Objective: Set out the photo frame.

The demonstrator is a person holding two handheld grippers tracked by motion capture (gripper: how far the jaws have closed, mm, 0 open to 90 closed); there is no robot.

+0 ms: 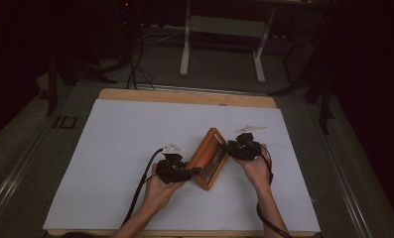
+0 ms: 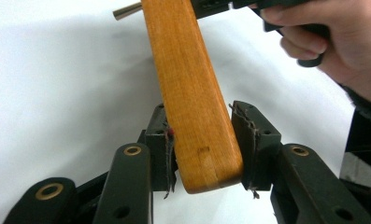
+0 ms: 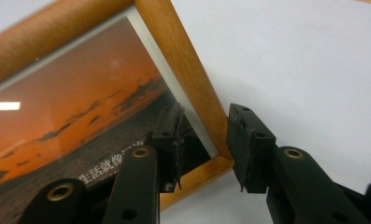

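Observation:
A wooden picture frame (image 1: pixel 210 157) holding an orange sunset photo lies slantwise at the middle right of the white sheet. My left gripper (image 1: pixel 197 171) is shut on the frame's near left corner; in the left gripper view both pads press the orange wood (image 2: pixel 192 93), and a thin metal rod (image 2: pixel 127 10) sticks out near the far end. My right gripper (image 1: pixel 230 148) grips the frame's right side. In the right gripper view its jaws straddle the rail (image 3: pixel 183 51) near a corner, one pad on the glass and the other behind the outer edge.
A white sheet (image 1: pixel 135 148) covers the wooden table (image 1: pixel 184 95). The right hand (image 2: pixel 332 42) is seen beyond the frame. On the dark floor behind the table are a white desk leg (image 1: pixel 184 44) and cables (image 1: pixel 135 69).

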